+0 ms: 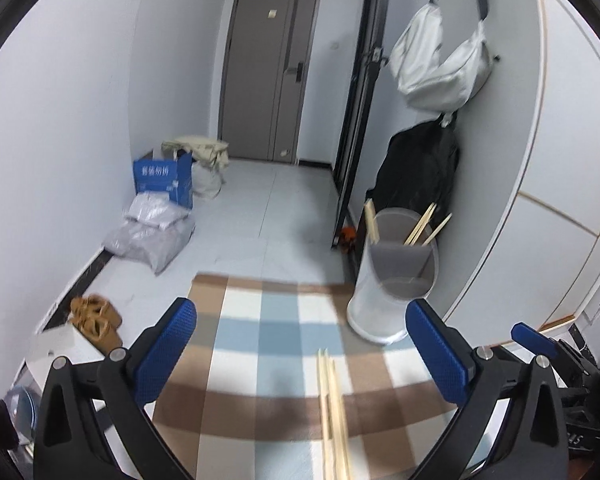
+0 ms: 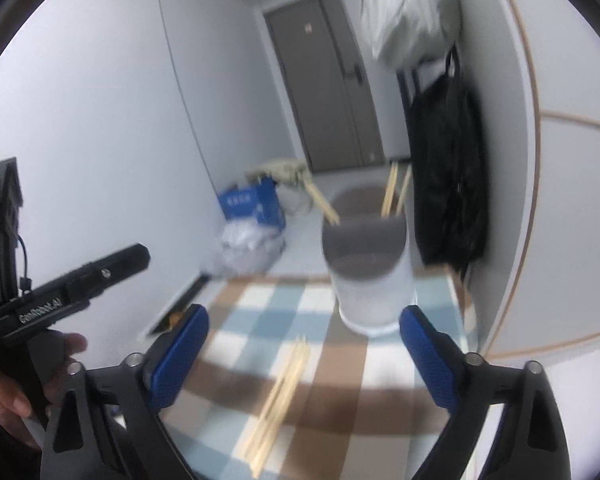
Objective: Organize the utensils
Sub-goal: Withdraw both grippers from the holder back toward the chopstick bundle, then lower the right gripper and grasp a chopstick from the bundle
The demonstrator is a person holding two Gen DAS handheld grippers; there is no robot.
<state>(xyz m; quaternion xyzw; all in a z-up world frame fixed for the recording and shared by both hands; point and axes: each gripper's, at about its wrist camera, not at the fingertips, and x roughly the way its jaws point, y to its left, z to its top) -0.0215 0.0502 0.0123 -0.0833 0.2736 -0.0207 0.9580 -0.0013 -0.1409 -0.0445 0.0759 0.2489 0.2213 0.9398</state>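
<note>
Checked cloth (image 1: 260,332), soft weave, brown/blue/white squares. Loose wooden chopsticks (image 1: 332,412) lie flat on cloth, thin pale sticks, long axis toward holder. Utensil holder (image 1: 392,280): white, rounded, grey divided compartments; further chopsticks (image 1: 420,228) stand tilted inside. Left gripper (image 1: 300,344) spread wide, blue dimpled pads, empty. Right gripper (image 2: 304,344) spread, empty, chopsticks beneath on cloth.

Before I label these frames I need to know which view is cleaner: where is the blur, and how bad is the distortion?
Left wrist view: mostly sharp, the chopsticks on the checked cloth slightly soft; the fisheye bends the walls. Right wrist view: clearly motion-blurred, smearing the chopsticks and the white holder; same fisheye curving, dark corners in both.
</note>
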